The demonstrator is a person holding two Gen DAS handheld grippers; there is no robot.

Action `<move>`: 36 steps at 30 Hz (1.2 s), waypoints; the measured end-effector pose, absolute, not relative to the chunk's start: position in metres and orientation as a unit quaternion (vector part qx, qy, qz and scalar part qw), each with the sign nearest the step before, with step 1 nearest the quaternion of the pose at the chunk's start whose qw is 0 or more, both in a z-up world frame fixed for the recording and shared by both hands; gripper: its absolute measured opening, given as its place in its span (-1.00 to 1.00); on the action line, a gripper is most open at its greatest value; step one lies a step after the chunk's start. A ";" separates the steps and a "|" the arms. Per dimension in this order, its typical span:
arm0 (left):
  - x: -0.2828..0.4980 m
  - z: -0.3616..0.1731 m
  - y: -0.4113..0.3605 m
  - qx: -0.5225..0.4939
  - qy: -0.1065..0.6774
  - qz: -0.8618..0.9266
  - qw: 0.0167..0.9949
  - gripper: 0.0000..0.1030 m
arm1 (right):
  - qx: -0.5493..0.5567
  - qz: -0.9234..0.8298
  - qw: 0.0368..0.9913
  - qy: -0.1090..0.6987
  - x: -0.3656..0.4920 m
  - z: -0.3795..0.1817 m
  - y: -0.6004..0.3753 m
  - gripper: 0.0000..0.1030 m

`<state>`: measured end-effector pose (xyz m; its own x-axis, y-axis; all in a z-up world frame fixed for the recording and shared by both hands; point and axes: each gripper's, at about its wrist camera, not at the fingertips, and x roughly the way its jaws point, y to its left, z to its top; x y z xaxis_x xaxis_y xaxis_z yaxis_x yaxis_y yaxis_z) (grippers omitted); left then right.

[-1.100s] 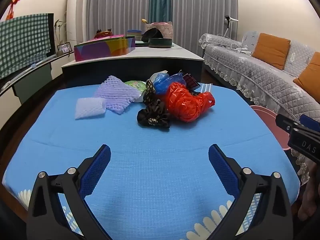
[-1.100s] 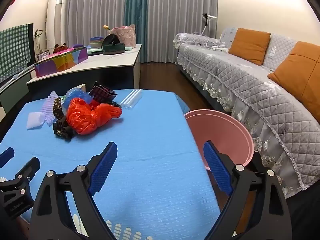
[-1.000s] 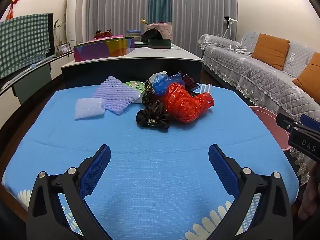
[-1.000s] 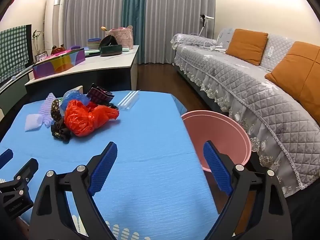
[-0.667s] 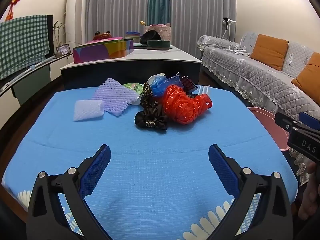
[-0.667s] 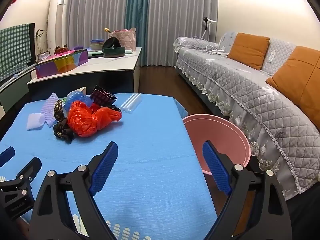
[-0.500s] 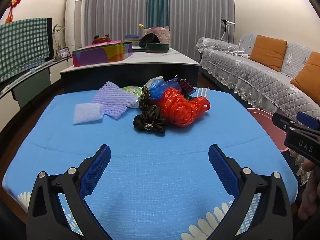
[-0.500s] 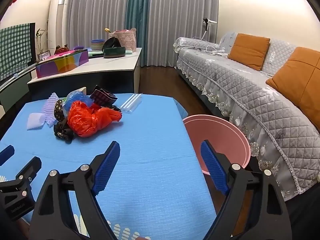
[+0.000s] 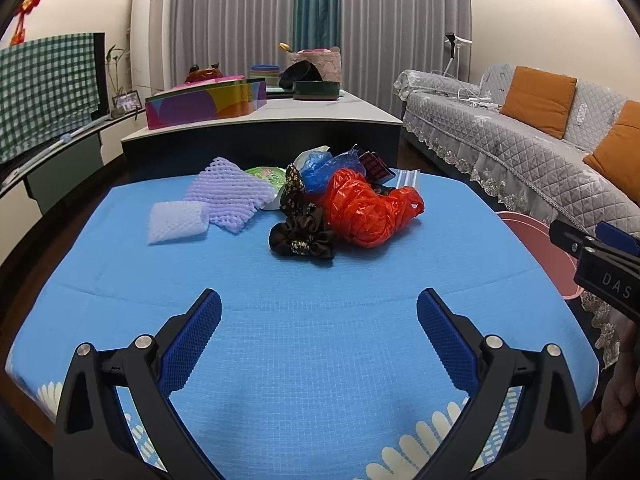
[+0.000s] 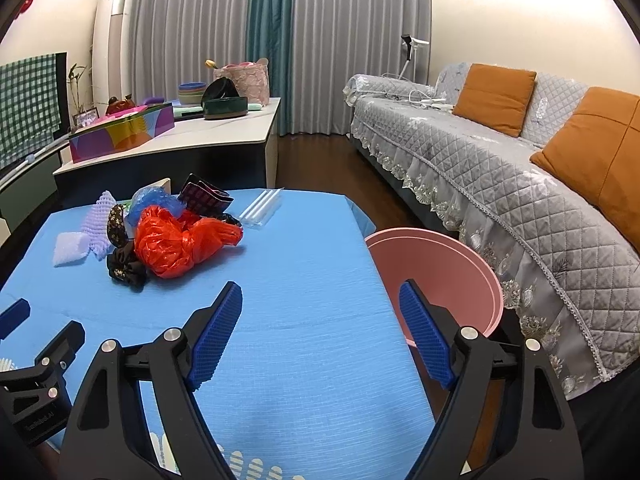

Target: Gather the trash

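Room: a grey sofa (image 10: 500, 184) stood to the right of the blue table (image 9: 320, 344).
Table: its blue cloth held a heap of trash near the far edge.
Pink bin (image 10: 436, 268): it sat on the floor, just beside the table's right edge.
Left gripper (image 9: 319, 322): jaws wide apart, holding nothing, over the table's near part.
Right gripper (image 10: 320, 318): jaws wide too, empty, near the table's right edge.
Red bag (image 9: 366, 210): in the heap, touching a dark scrunchie (image 9: 302, 236).
White foam net (image 9: 178, 222): left of the heap.
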<state>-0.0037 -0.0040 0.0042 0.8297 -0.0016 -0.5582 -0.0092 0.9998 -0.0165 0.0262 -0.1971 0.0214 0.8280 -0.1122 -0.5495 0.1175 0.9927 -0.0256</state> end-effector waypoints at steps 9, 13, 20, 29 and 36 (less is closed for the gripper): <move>-0.004 0.003 -0.002 -0.015 0.292 0.001 0.956 0.85 | 0.006 -0.057 0.955 0.290 0.026 0.020 -0.196 0.55; -0.004 0.003 -0.001 -0.015 0.293 0.001 0.956 0.85 | 0.007 -0.057 0.955 0.290 0.026 0.021 -0.196 0.55; -0.004 0.003 -0.002 -0.015 0.292 0.001 0.956 0.85 | 0.007 -0.055 0.955 0.290 0.025 0.021 -0.195 0.55; -0.004 0.003 -0.001 -0.013 0.293 0.001 0.956 0.85 | 0.008 -0.057 0.956 0.289 0.025 0.021 -0.195 0.55; -0.004 0.005 0.000 -0.014 0.291 0.002 0.957 0.85 | 0.006 -0.055 0.955 0.291 0.026 0.020 -0.194 0.55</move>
<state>-0.0044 0.0005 0.0047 0.8311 -0.0054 -0.5560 -0.0112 0.9996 -0.0264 0.0256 -0.1939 0.0204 0.8243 -0.1012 -0.5571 0.1078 0.9940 -0.0210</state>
